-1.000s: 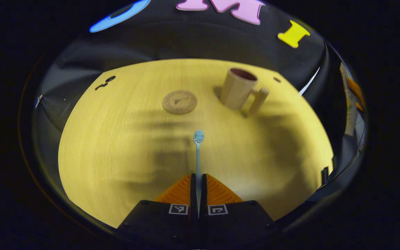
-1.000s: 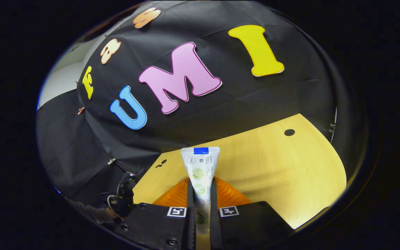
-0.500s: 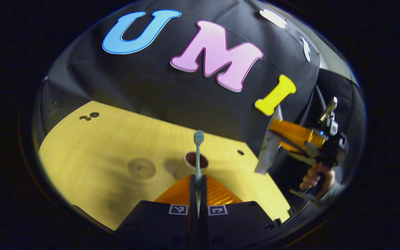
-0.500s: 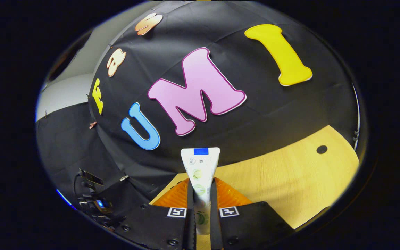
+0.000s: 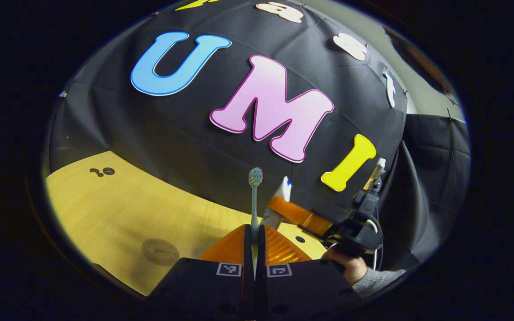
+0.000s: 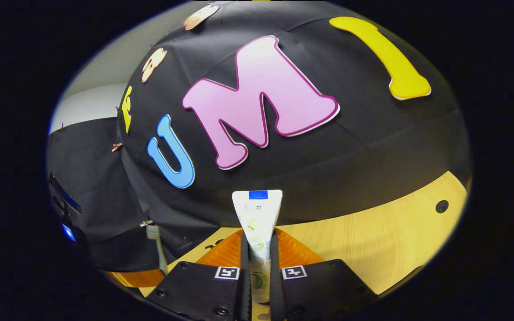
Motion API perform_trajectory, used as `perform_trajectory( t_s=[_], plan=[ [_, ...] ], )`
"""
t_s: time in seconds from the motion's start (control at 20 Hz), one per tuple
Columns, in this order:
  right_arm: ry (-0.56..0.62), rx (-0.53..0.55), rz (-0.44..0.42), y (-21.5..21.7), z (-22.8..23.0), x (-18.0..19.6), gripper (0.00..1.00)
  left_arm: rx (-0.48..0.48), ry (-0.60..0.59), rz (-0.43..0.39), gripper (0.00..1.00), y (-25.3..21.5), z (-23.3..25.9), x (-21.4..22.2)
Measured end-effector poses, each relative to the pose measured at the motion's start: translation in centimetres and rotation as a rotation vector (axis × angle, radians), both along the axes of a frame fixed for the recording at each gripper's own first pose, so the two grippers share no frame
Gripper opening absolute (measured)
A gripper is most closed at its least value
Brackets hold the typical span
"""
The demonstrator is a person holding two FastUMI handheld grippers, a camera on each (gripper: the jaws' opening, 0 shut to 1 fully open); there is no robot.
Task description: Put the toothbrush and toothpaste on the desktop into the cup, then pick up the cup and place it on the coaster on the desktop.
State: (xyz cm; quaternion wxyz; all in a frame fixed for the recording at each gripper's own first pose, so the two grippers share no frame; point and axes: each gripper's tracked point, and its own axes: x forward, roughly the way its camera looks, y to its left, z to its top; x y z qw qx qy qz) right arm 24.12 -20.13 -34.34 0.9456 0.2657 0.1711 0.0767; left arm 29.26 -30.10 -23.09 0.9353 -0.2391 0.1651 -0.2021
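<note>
Above the pale wooden worktop point(image 5: 118, 209), both grippers are raised and each carries its item. The left gripper point(image 5: 254, 232) has its fingers pressed onto the handle of the slim light-blue toothbrush point(image 5: 254, 196), whose bristled head points up and forward. The right gripper point(image 6: 259, 249) pinches the white flat-ended toothpaste tube with the blue stripe point(image 6: 257, 218) between its fingers, the crimped end uppermost. From the left gripper view, the right gripper and the hand holding it point(image 5: 348, 267) sit just to the right, close by.

Judging the progress: both pickups look done, but neither item is in the cup, which I cannot locate at this moment. The round tan coaster point(image 5: 160, 252) lies bare on the worktop. Still ahead are both insertions, then lifting the cup and setting it on the coaster.
</note>
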Motion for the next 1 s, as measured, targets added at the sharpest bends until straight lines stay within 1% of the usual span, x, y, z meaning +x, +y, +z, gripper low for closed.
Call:
perform_trajectory(
  t_s=[0.1, 0.2, 0.35, 0.5, 0.7, 0.8, 0.85, 0.9, 0.95, 1.0],
  plan=[
    [0.012, -0.004, 0.026, 0.8, -2.1, 0.9, 0.19, -0.017, -0.022, 0.019, 0.06, -0.5, -0.3, 1.2],
    [0.038, 0.001, 0.061, 1.8, -4.1, 0.5, 0.19, -0.032, -0.046, 0.054, 0.06, -0.5, -0.6, 2.6],
    [0.046, -0.036, 0.108, 2.6, -6.1, 0.1, 0.19, -0.043, -0.066, 0.095, 0.06, -0.6, -1.5, 4.1],
    [0.06, -0.07, 0.143, 3.6, -8.1, -0.3, 0.19, -0.059, -0.064, 0.111, 0.06, -0.8, -2.1, 4.2],
    [0.097, -0.1, 0.193, 4.8, -10.2, -1.7, 0.19, -0.051, -0.05, 0.122, 0.06, -0.8, -3.4, 4.3],
    [0.107, -0.099, 0.193, 4.6, -10.5, -2.1, 0.23, -0.053, -0.046, 0.131, 0.06, -0.7, -3.7, 4.5],
    [0.131, -0.084, 0.191, 4.5, -10.5, -2.4, 0.28, -0.052, -0.044, 0.137, 0.06, -0.7, -3.9, 4.6],
    [0.159, -0.066, 0.188, 4.2, -10.7, -3.0, 0.22, -0.053, -0.043, 0.141, 0.06, -0.6, -4.0, 4.7],
    [0.151, -0.044, 0.175, 4.0, -10.4, -3.0, 0.25, -0.054, -0.043, 0.144, 0.06, -0.7, -4.0, 4.7],
    [0.163, -0.025, 0.158, 3.6, -10.3, -3.1, 0.35, -0.053, -0.045, 0.147, 0.06, -0.7, -4.0, 4.8]
  ],
)
